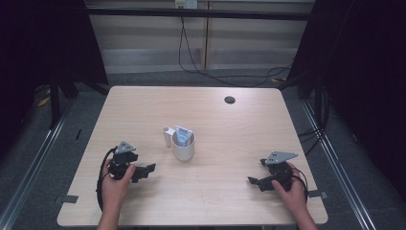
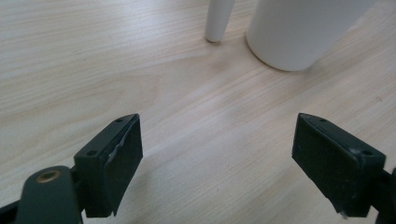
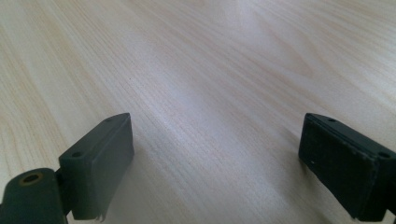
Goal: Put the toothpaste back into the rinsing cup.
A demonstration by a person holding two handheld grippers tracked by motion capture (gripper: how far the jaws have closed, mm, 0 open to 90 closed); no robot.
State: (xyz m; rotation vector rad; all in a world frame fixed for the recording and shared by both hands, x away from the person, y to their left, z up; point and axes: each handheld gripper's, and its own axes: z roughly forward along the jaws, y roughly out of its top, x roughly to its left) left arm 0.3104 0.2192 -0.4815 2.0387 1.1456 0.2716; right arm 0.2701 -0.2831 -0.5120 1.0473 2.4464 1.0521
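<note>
A white cup (image 1: 184, 149) stands upright at the middle of the wooden table (image 1: 143, 110), with a blue-and-white packet (image 1: 184, 136) sticking out of its top. A white tube (image 1: 167, 136) stands just to its left, touching or nearly touching it. My left gripper (image 1: 146, 171) rests low near the table's front left, held by a hand, open and empty, its jaws pointing right toward the cup. In the left gripper view the cup (image 2: 299, 32) and tube (image 2: 218, 19) lie ahead, beyond the left gripper (image 2: 215, 168). My right gripper (image 1: 255, 182) sits at the front right, open and empty over bare wood (image 3: 215, 93).
A dark round grommet hole (image 1: 230, 99) is in the table's far right part. Cables (image 1: 191, 62) trail over the floor behind the table. Dark frame posts stand at both sides. Bare tabletop lies between the two grippers and around the cup.
</note>
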